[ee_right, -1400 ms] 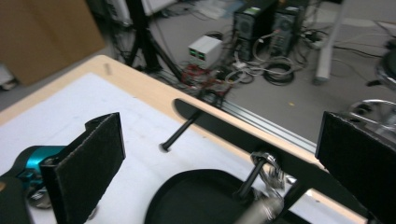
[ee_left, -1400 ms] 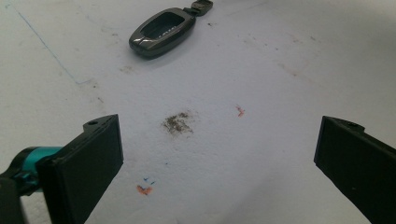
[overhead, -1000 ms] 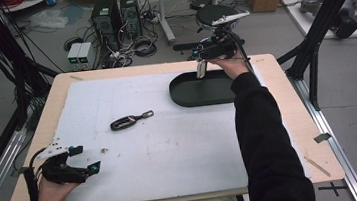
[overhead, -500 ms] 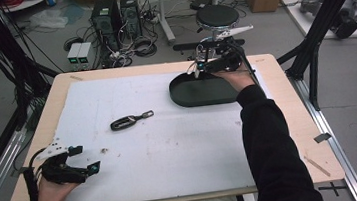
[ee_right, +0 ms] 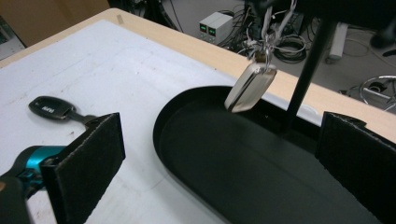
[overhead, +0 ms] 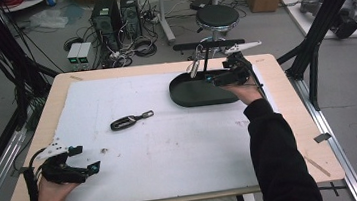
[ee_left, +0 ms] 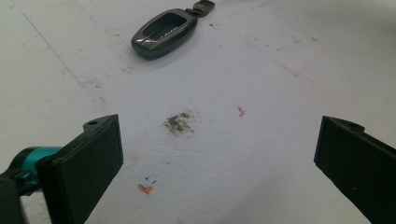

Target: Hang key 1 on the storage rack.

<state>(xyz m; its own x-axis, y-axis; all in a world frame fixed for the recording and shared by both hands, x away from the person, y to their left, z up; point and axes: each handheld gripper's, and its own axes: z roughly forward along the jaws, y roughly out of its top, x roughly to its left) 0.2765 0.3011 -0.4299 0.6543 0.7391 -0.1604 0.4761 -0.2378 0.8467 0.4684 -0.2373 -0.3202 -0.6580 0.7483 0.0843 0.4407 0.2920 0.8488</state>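
Observation:
A dark car key fob (overhead: pixel 126 121) lies on the white mat (overhead: pixel 172 151), left of centre; it also lies ahead of my left gripper (ee_left: pixel 219 158) as the fob (ee_left: pixel 163 31). That left gripper (overhead: pixel 86 158) rests open at the mat's near left corner, nothing between its jaws. A black oval tray (overhead: pixel 186 97) sits at the back right with a thin black stand (overhead: pixel 206 60) rising from it. A silver key fob (ee_right: pixel 250 86) hangs from the stand's crossbar above the tray (ee_right: pixel 196 154). My right gripper (overhead: pixel 210 78) hovers open over the tray's right part, short of the hanging fob (overhead: pixel 194 67).
The table's wooden border (overhead: pixel 289 119) frames the mat. Beyond the far edge are a stool (overhead: pixel 216 16), computer cases (overhead: pixel 114 9) and cables on the floor. Black frame struts (overhead: pixel 311 41) stand to the right of the table.
My right gripper has drawn back from the stand's crossbar toward the person and lower over the tray. The silver fob stays hanging. The left gripper has not moved.

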